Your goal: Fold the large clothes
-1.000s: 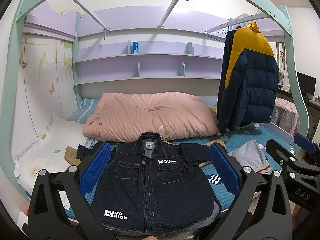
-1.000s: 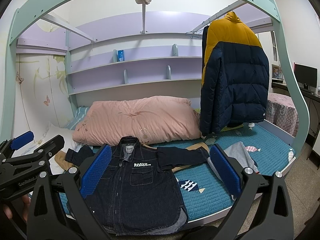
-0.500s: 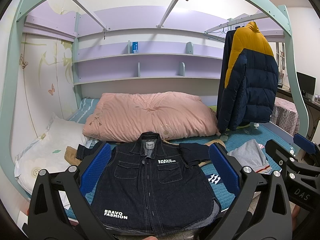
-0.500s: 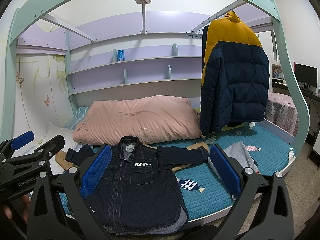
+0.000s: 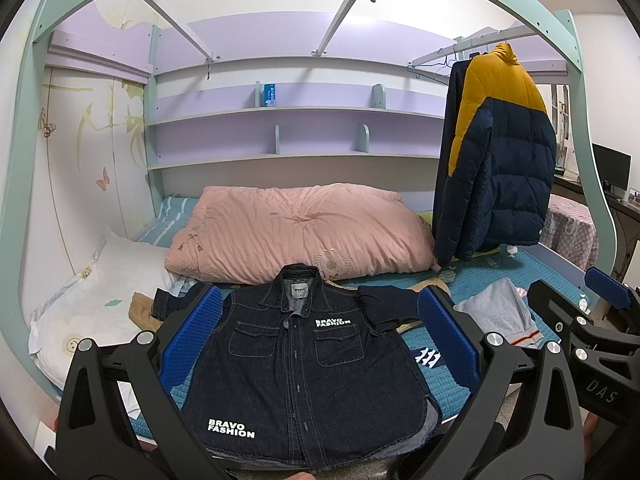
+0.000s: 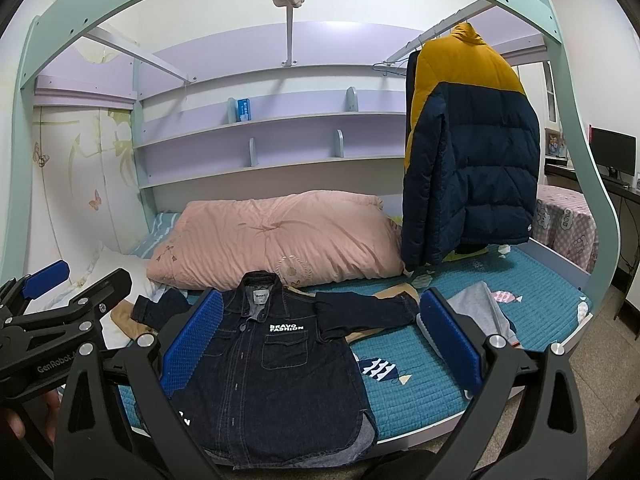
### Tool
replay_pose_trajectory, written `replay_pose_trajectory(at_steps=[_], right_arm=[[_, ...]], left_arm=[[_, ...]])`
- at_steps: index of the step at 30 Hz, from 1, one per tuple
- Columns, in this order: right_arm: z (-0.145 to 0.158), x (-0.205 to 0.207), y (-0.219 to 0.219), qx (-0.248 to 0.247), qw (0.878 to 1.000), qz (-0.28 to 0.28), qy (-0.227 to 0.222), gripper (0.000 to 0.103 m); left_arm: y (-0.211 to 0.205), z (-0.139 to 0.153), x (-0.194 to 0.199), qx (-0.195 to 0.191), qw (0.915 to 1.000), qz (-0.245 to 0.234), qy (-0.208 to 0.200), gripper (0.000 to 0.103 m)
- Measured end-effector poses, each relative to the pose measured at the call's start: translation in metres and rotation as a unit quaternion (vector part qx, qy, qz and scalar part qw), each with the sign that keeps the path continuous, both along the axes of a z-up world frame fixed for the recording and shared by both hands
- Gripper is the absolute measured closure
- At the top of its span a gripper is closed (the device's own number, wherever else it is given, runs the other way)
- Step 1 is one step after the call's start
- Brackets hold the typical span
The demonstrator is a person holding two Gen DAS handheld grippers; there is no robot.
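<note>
Dark denim button-up shirt (image 5: 296, 364) lying flat, face up, lower centre of frame on teal quilted bed (image 6: 532, 320); sleeves out, no fold yet. Left gripper (image 5: 316, 340) & right gripper (image 6: 320, 340) spread wide, holding nothing.

The denim shirt (image 5: 296, 364) is showing dark indigo with white "BRAVO FASHION" lettering. The quilt (image 5: 304, 232) is showing pale pink. The bedspread (image 6: 460, 364) is showing teal with small fish motifs. The puffer jacket (image 6: 468, 152) is showing mustard yellow above navy. The shelves (image 5: 280, 132) are showing lilac, the bed frame (image 5: 580, 92) mint green, and the gripper pads (image 5: 192, 336) bright blue.
</note>
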State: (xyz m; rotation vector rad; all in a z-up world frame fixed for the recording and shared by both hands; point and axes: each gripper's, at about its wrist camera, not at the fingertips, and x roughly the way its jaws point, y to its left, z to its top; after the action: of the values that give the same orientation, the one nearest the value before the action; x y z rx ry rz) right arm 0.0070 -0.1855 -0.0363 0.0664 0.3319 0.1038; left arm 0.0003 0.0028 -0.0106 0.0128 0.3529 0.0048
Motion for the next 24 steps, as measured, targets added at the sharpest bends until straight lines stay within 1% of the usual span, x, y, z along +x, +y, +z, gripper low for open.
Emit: replay_pose_trajectory(at_steps=[24], right_arm=[[-0.0010,-0.0045,0.0012,0.004,1.000,0.001,-0.003,0.008]], left_arm=[[-0.0023,-0.0053,-0.0003,0.001,1.0000,0.002,0.003,0.005]])
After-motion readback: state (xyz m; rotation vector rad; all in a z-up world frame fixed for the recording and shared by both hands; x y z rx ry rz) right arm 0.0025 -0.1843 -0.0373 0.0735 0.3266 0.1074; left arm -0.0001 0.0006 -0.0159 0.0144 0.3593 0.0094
